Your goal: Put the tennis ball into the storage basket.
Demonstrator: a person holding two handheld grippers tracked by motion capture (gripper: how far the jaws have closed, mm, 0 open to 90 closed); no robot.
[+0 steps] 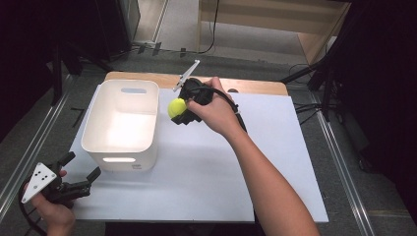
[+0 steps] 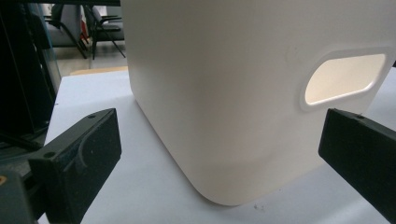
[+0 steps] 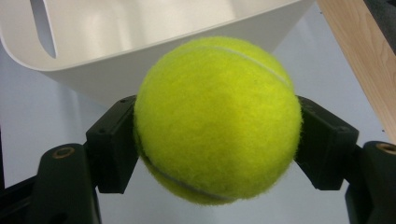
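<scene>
Yellow-green fuzzy tennis ball (image 1: 176, 107) sits pinched between the two black jaws of the right gripper (image 1: 183, 109), held up off the white table sheet (image 1: 206, 172) just beside the right rim of the white plastic bin (image 1: 120, 123). In the right gripper view the ball (image 3: 217, 119) is squeezed on both sides by the pads, and the bin's curved rim (image 3: 154, 51) runs right behind it, with the open inside of the bin visible past that edge. The right hand (image 1: 216, 110) reaches in over the middle of the table, forearm crossing the sheet from the bottom.

To the ball's right the white sheet lies bare all the way to its right edge, and a strip of light wooden tabletop (image 1: 255, 86) shows along the far side.

The left gripper (image 1: 78, 174) hovers near the front left corner of the sheet, held in the left hand (image 1: 54, 211), with its jaws spread wide and nothing between them. In the left gripper view those jaws frame the bin's near rounded corner (image 2: 219, 116), apart from it, and the oval handle cut-out (image 2: 343, 79) sits just above the right-hand jaw. A band of bare sheet lies between the bin's front wall and the sheet's front edge.
</scene>
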